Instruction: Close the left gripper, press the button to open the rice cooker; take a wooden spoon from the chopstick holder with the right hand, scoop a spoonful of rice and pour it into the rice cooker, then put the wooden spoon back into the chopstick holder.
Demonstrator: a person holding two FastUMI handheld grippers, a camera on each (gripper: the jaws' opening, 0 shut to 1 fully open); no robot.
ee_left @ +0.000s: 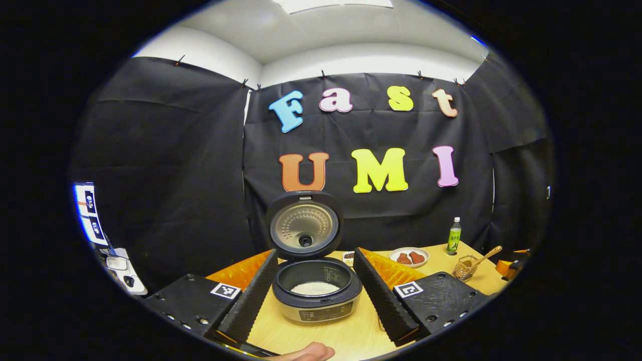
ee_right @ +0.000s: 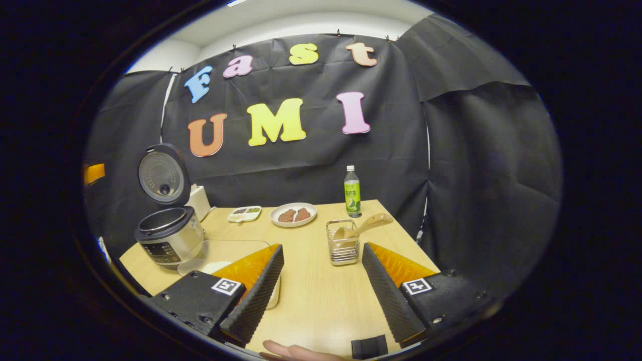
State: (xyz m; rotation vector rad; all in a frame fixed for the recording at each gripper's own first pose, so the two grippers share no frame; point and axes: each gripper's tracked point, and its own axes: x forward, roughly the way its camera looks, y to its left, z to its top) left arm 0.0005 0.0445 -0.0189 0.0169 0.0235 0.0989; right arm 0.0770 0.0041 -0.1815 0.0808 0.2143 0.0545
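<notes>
Two things carry the task here: the rice cooker [ee_left: 317,296] and the wooden spoon [ee_right: 362,225]. The rice cooker stands near the bench's [ee_right: 321,296] left edge with its lid [ee_left: 304,225] swung up and back, so the perforated inner plate faces forward. White rice [ee_left: 315,288] lies in the bottom of its pot. In the right gripper view the same cooker [ee_right: 169,235] sits at the left side of the bench, lid [ee_right: 161,175] upright. The wooden spoon rests in the wire chopstick holder [ee_right: 343,246], bowl down and handle leaning out toward the right edge; the holder stands toward the right side of the bench, in front of a green bottle [ee_right: 352,193] at the back edge.

The left gripper [ee_left: 313,293] is spread wide with nothing between its fingers, which frame the cooker without touching it. The right gripper [ee_right: 323,286] is likewise wide apart and holds nothing, pointing toward the holder, which stands apart beyond it.

A plate [ee_right: 294,214] with brownish food sits near the back edge, a small compartment dish [ee_right: 244,213] beside it on the left. A clear bowl [ee_right: 220,253] of white grains lies just beside the cooker, partly behind the right gripper's left finger.
</notes>
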